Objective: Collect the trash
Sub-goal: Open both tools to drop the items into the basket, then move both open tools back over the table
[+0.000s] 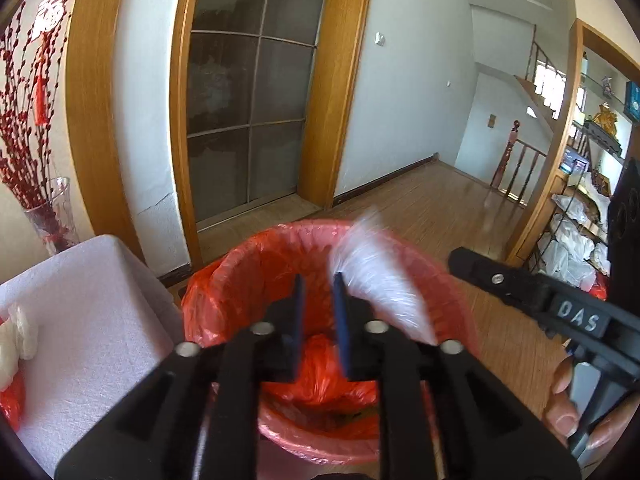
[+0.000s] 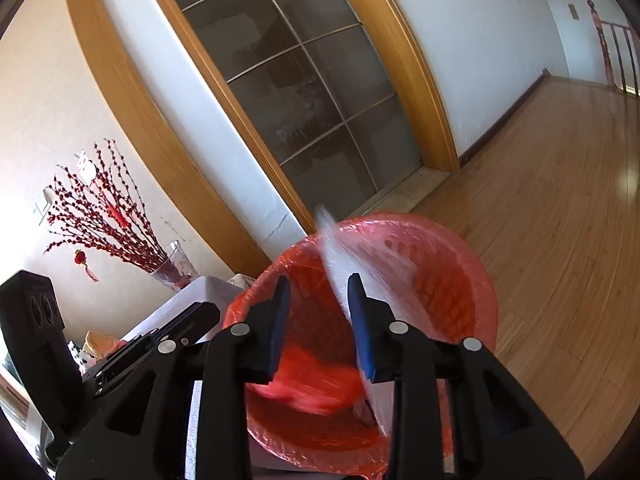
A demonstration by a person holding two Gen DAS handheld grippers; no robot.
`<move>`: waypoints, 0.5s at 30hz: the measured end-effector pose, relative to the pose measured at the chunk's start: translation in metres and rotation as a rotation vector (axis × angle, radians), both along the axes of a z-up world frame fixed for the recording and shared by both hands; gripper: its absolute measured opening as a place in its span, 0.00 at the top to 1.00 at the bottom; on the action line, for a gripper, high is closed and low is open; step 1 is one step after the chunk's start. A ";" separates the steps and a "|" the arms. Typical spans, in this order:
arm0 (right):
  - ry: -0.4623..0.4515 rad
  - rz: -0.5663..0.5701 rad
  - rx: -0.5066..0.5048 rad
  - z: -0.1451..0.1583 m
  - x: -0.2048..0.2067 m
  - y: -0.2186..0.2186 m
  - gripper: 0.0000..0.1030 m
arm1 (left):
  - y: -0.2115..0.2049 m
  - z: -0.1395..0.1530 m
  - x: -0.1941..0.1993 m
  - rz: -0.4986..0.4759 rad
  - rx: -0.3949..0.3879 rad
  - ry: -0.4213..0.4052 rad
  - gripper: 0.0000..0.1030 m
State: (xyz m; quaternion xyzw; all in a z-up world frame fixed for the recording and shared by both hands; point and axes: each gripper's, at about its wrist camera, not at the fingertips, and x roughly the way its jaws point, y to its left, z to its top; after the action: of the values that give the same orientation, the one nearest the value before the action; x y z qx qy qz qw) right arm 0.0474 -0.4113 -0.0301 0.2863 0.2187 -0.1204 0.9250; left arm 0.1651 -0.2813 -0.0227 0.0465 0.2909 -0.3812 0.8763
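Note:
A round bin with a red plastic liner stands on the wood floor right under both grippers. My left gripper hangs over its mouth, open, with only the liner showing through the gap. A blurred piece of clear plastic wrap lies against the outer side of its right finger. My right gripper is also open above the bin. The clear plastic streaks along the inner face of its right finger, and the left finger stands off it. The right gripper's body and a hand show at the right of the left wrist view.
A table with a white cloth stands left of the bin, with a glass vase of red branches on it. A sliding glass door is behind. A shelf with white bags and a stair railing are at right.

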 end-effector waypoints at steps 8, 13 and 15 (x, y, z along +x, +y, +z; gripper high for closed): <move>0.024 -0.048 -0.067 0.001 -0.008 0.006 0.53 | 0.034 -0.002 -0.002 0.130 0.054 -0.048 0.55; 0.016 -0.047 -0.122 0.005 -0.010 0.021 0.39 | 0.067 -0.003 -0.011 0.236 0.100 -0.072 0.44; 0.013 -0.031 -0.132 0.005 -0.008 0.029 0.35 | 0.082 -0.003 -0.015 0.282 0.124 -0.085 0.41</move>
State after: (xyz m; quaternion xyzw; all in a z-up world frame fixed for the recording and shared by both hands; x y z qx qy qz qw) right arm 0.0389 -0.3827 -0.0246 0.2275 0.2118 -0.1505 0.9385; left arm 0.1501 -0.1990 -0.0256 0.0752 0.2802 -0.2333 0.9281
